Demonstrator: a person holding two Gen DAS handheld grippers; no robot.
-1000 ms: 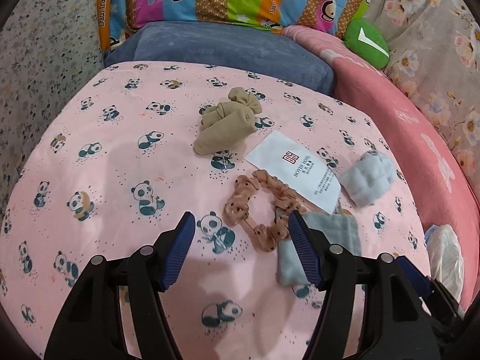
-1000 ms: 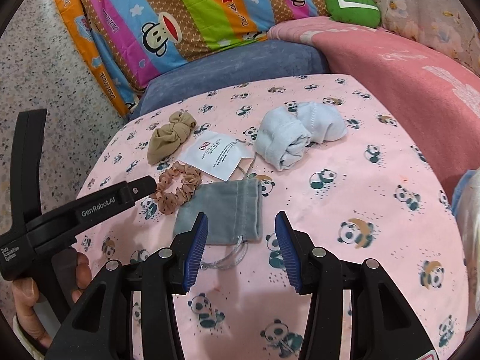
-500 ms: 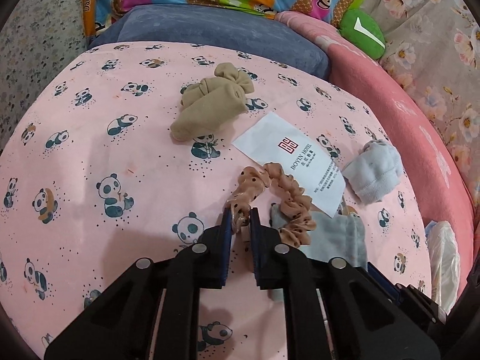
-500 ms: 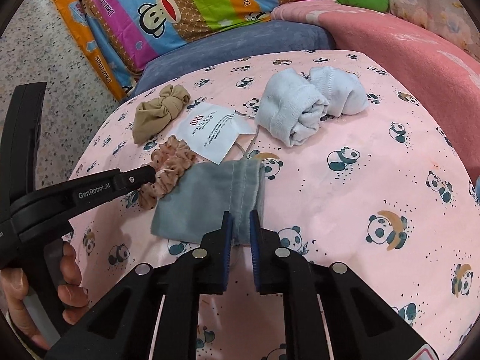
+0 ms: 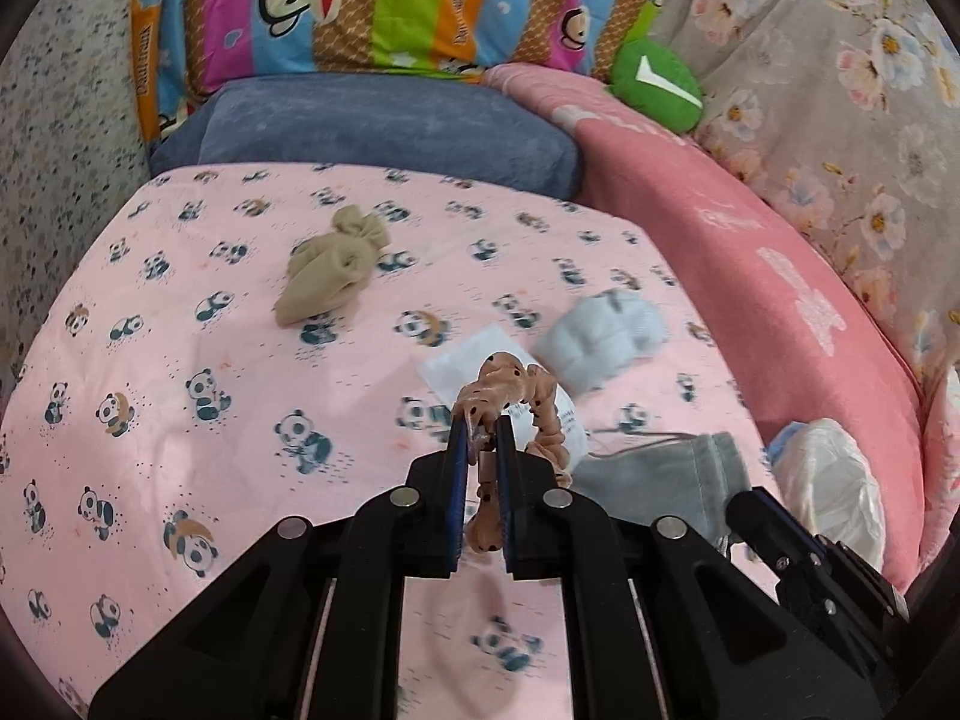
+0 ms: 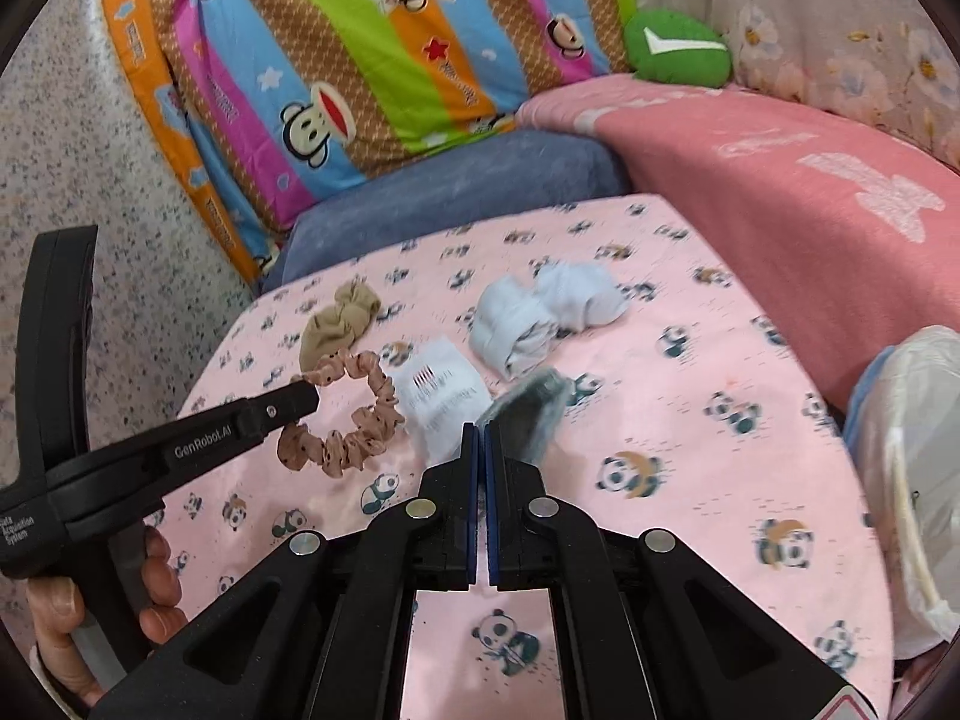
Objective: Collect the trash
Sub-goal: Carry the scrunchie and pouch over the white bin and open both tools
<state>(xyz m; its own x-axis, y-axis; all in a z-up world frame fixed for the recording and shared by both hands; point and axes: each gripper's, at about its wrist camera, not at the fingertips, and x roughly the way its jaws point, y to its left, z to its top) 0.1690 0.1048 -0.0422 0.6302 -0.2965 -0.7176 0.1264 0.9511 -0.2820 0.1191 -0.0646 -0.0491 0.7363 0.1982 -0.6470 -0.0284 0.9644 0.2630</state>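
My left gripper [image 5: 480, 429] is shut on a peach dotted scrunchie [image 5: 510, 384], which hangs from its pads above the panda sheet [image 5: 180, 360]. The right wrist view shows that left gripper [image 6: 300, 399] from the side, with the scrunchie [image 6: 354, 420] dangling off its tip. My right gripper [image 6: 480, 438] is shut on the edge of a grey fabric pouch [image 6: 531, 414], raised and blurred. The pouch [image 5: 660, 468] also appears at the lower right of the left wrist view. A white printed paper card [image 6: 438, 402] lies flat under both.
Rolled light-blue socks [image 6: 540, 318] and tan socks [image 6: 339, 324] lie farther back on the sheet. A white plastic bag [image 6: 906, 480] sits at the right edge beside a pink blanket [image 6: 780, 180]. Pillows and a green cushion [image 6: 678, 48] line the back. A hand [image 6: 90, 600] holds the left gripper.
Both grippers went from open to shut, the left on the scrunchie and the right on the pouch. Both then rose and pulled back, lifting those things off the sheet.
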